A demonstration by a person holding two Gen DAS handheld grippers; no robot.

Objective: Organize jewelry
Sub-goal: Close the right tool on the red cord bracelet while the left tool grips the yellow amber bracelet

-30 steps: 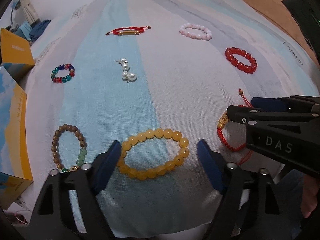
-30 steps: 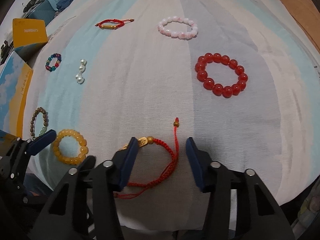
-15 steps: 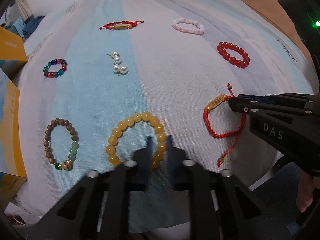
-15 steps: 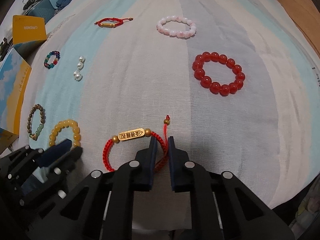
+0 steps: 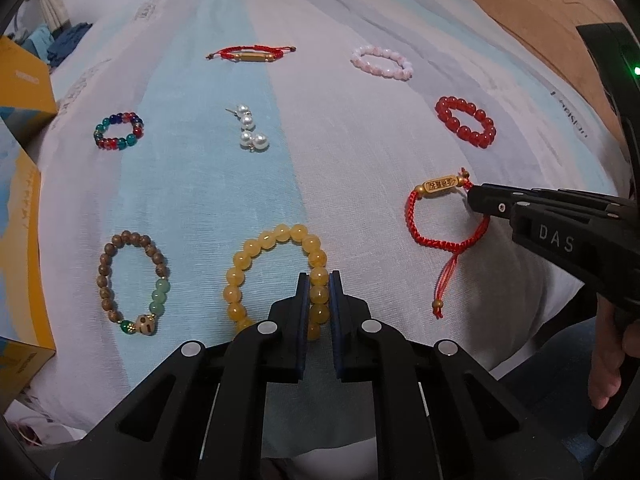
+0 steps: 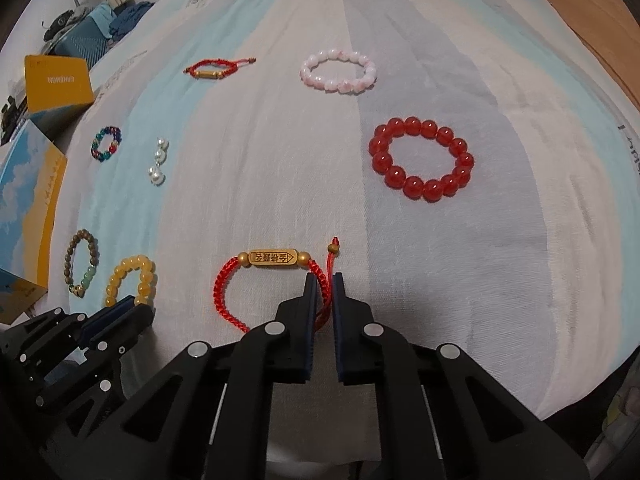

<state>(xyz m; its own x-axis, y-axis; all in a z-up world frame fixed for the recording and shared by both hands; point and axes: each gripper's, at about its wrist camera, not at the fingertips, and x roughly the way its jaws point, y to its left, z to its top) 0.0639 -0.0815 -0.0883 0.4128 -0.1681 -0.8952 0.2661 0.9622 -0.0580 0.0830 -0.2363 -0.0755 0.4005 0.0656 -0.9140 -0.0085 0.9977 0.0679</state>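
The bed [image 5: 360, 184] is covered with a thin striped cloth in pale blue, white and grey, and the jewelry lies spread on it in loose rows. Near the front edge my left hand-held gripper [image 5: 319, 300] is closed on the right side of the yellow bead bracelet [image 5: 276, 276], with a few beads pinched between the blue pads. My right hand-held gripper [image 6: 325, 300] is closed on the woven cord of the red cord bracelet [image 6: 256, 276], just beside its gold plate and close to the loose tail with the small bead. I think some things can go wrong from here. The yellow beads are round and smooth, so they may roll out of the pads when I lift, or the elastic may stretch and snap back. The red cord is thin, so it can slip, and its hanging tail may catch on the cloth. The cloth itself is soft and may be pinched together with the cord, and then a lift would pull it and disturb the wooden bead bracelet [image 5: 134, 280] near the front left corner. One second ago both pairs of fingers stood wide open around these two bracelets; half a second ago they were already together, and the red bracelet now lies more open and round than at first.
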